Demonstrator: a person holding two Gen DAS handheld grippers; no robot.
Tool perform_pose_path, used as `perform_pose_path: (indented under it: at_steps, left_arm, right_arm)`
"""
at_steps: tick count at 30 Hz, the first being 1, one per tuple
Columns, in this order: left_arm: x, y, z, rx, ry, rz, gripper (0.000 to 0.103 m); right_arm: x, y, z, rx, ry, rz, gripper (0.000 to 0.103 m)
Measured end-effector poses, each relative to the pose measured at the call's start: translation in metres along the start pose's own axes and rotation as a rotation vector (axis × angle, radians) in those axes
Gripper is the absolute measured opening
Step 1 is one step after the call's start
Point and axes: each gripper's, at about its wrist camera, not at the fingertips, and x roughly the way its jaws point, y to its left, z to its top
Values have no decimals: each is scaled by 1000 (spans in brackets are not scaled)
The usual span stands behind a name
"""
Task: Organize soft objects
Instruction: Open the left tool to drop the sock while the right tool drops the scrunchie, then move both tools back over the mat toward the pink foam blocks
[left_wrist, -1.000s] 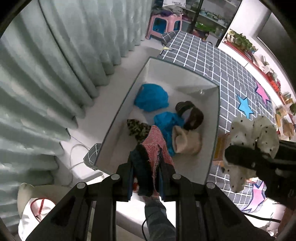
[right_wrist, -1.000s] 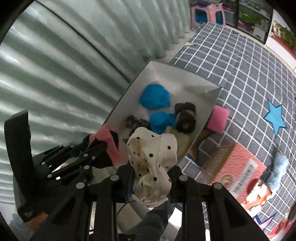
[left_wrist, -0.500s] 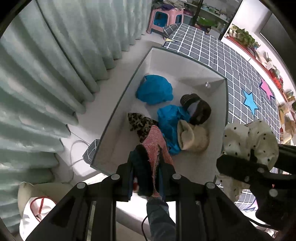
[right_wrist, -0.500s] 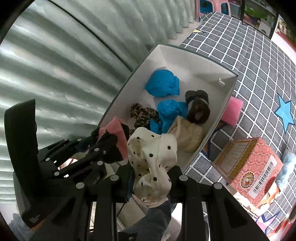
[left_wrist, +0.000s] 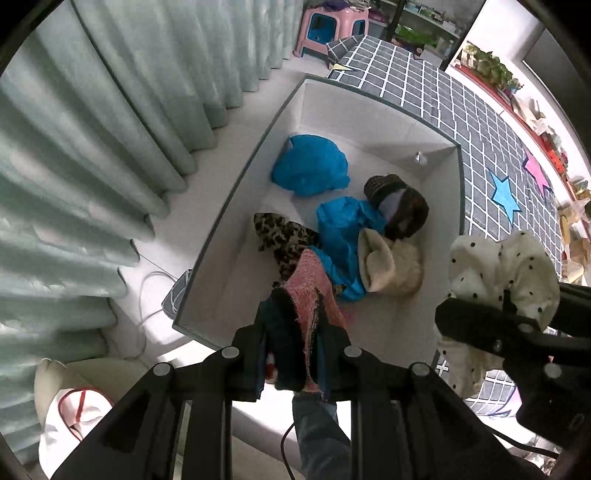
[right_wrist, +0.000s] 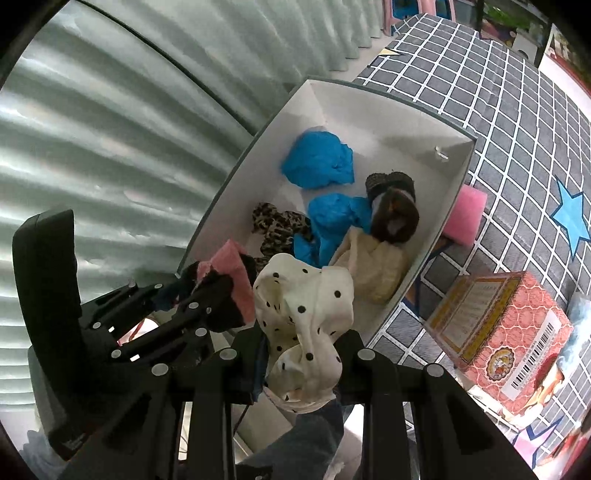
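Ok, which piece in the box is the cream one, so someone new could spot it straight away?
Find the white box on the floor beside the curtain. Inside, toward its near right side, the cream cloth lies bunched against the blue cloth, just below the dark brown bundle. It is the only pale, plain piece among the things lying in the box; the rest are blue, leopard-print or dark.

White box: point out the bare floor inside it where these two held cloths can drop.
Inside the white box, bare floor runs along the curtain-side wall, between it and the leopard cloth, down to the near corner. The far end beyond the blue bundle is also bare. It is crowded mid-box to the rug-side wall: blue cloth, dark hat, cream cloth.
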Motion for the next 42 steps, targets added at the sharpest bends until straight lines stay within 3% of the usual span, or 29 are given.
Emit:
perform_pose_path:
  at_steps: [19, 22, 24, 26, 27, 30, 32, 33, 35, 42]
  left_arm:
    - [9, -3, 3, 2, 16, 15, 25]
    - [8, -2, 3, -2, 7, 15, 39]
    - [7, -2, 4, -4, -3, 13, 62]
    - [4, -1, 4, -6, -22, 22, 76]
    - [3, -2, 5, -4, -27, 21, 80]
    - [1, -2, 7, 1, -33, 16, 83]
    - [0, -2, 8, -3, -36, -4, 88]
    - [0, -2, 9, -9, -36, -8, 97]
    - [-2, -2, 10, -22, -38, -25, 103]
    - [-15, -11, 23, -55, -73, -88, 103]
  right_arm:
    - [10, -7, 5, 22, 14, 42, 29]
    - [10, -8, 7, 22, 11, 48, 29]
    - [10, -8, 8, 19, 11, 55, 30]
    - [8, -8, 8, 14, 7, 60, 48]
    - [5, -9, 8, 13, -4, 64, 63]
    - [-1, -9, 10, 11, -25, 63, 66]
    - [-6, -10, 12, 13, -39, 50, 83]
    - [-10, -12, 13, 16, -51, 40, 90]
    - [-21, -15, 14, 23, -71, 39, 91]
    - [-75, -55, 27, 104, -164, 25, 91]
